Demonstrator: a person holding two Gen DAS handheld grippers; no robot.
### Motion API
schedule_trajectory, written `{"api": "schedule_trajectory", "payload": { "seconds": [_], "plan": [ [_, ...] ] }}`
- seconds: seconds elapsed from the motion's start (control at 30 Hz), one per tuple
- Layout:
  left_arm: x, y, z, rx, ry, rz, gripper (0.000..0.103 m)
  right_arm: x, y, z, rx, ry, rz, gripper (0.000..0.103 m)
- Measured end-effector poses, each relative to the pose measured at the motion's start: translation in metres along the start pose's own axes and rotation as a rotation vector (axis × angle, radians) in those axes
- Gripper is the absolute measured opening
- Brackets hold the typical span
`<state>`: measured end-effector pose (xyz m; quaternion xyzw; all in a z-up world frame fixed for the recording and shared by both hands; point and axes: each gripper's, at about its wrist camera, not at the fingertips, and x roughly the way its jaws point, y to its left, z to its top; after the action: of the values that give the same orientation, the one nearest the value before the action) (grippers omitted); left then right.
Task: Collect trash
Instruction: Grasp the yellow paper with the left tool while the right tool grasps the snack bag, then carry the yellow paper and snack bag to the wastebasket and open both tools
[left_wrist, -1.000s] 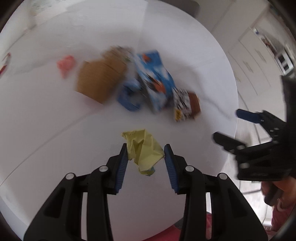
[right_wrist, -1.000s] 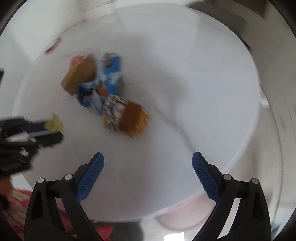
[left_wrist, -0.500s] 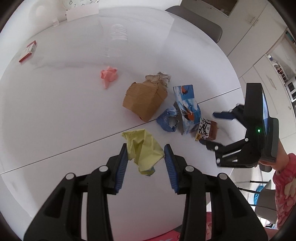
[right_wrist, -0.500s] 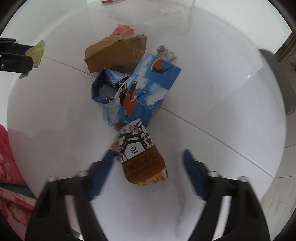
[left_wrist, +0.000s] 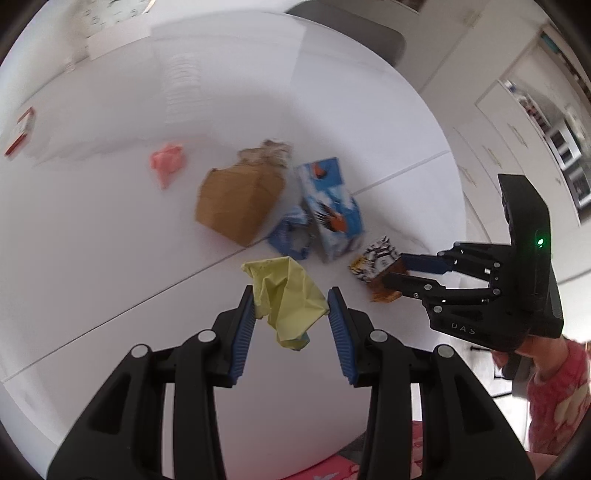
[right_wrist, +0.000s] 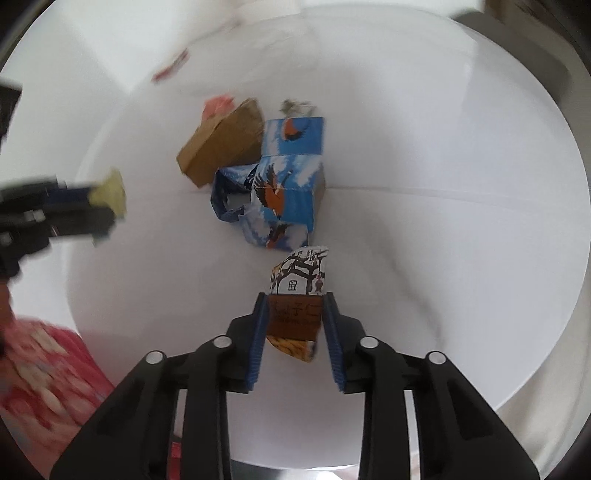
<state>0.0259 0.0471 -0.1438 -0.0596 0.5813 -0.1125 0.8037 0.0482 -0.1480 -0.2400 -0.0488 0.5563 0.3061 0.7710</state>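
My left gripper (left_wrist: 291, 295) is shut on a crumpled yellow paper (left_wrist: 286, 295), held above the white round table (left_wrist: 92, 277). My right gripper (right_wrist: 294, 301) has its jaws closing on a small brown and white snack packet (right_wrist: 297, 295), and both blue pads press its sides. In the left wrist view that right gripper (left_wrist: 393, 267) comes in from the right onto the same packet (left_wrist: 375, 262). Beyond it lie a blue bird-print carton (right_wrist: 288, 181), a crushed brown cardboard box (right_wrist: 225, 142), a pink paper wad (left_wrist: 167, 162) and a grey crumpled scrap (left_wrist: 271, 149).
A small red and white box (left_wrist: 20, 131) lies at the table's far left. A grey chair back (left_wrist: 354, 29) stands beyond the far edge, with white cabinets (left_wrist: 517, 122) to the right. A person's pink patterned sleeve (left_wrist: 557, 391) is at the near edge.
My right gripper swung in over the snack packet and its jaws closed from wide apart onto the packet's sides. The left gripper kept hold of the yellow paper and shifted slightly.
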Motion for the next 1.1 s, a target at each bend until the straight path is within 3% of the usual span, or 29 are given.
{"api": "schedule_trajectory", "payload": {
  "seconds": [0.07, 0.17, 0.23, 0.27, 0.3, 0.37, 0.63, 0.8, 1.1],
  "plan": [
    [0.001, -0.005, -0.002, 0.025, 0.005, -0.013, 0.039, -0.005, -0.005, -0.014, 0.103, -0.024, 0.032, 0.026],
    [0.003, -0.011, -0.003, 0.048, 0.013, -0.032, 0.039, -0.006, -0.005, -0.021, 0.162, -0.034, 0.008, 0.026],
    [0.004, -0.013, -0.004, 0.061, 0.017, -0.037, 0.039, -0.008, -0.002, -0.023, 0.181, -0.042, -0.033, 0.048],
    [0.003, -0.014, -0.004, 0.065, 0.017, -0.039, 0.039, -0.009, -0.002, -0.022, 0.191, -0.055, -0.059, 0.069],
    [0.003, -0.014, -0.006, 0.072, 0.020, -0.045, 0.039, -0.014, 0.002, -0.022, 0.206, -0.085, -0.094, 0.082],
    [0.003, -0.013, -0.008, 0.079, 0.022, -0.048, 0.039, -0.011, 0.000, -0.020, 0.221, -0.105, -0.119, 0.085],
    [-0.005, 0.000, -0.013, 0.111, 0.009, -0.058, 0.039, 0.013, 0.001, -0.015, 0.342, -0.009, -0.266, 0.084],
    [-0.005, 0.013, -0.015, 0.121, 0.016, -0.078, 0.039, 0.018, 0.005, -0.016, 0.354, 0.035, -0.347, 0.046],
    [0.000, 0.024, -0.015, 0.141, 0.042, -0.132, 0.039, 0.005, 0.017, -0.021, 0.420, 0.001, -0.330, 0.044]
  ]
}}
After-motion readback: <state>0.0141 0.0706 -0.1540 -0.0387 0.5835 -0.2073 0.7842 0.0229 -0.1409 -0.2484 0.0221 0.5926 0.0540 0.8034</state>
